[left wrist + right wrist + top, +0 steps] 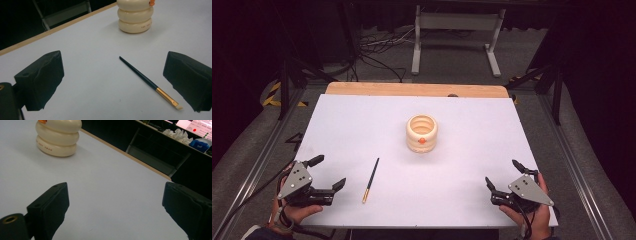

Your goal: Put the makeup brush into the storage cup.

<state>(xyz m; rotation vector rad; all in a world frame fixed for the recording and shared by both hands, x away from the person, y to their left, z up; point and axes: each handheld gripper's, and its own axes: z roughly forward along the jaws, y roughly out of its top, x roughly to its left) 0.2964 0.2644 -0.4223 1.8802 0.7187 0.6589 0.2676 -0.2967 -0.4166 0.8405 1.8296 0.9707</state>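
Note:
A cream ribbed holder [422,132] with an orange spot stands upright near the middle of the white table [362,125]. A thin dark brush [371,180] with a gold ferrule lies flat in front of it, to the left. My left gripper [328,172] rests at the near left corner, open and empty, just left of the brush. From the left gripper view the brush [147,81] lies between the jaws, nearer the right one, with the holder [135,16] beyond. My right gripper [503,174] sits at the near right corner, open and empty; its view has the holder [57,138] far off to the left.
A wooden strip [412,89] borders the table's far edge. Beyond it a white metal frame [457,35] and cables lie on the floor. Metal rails [262,155] run along both sides of the table.

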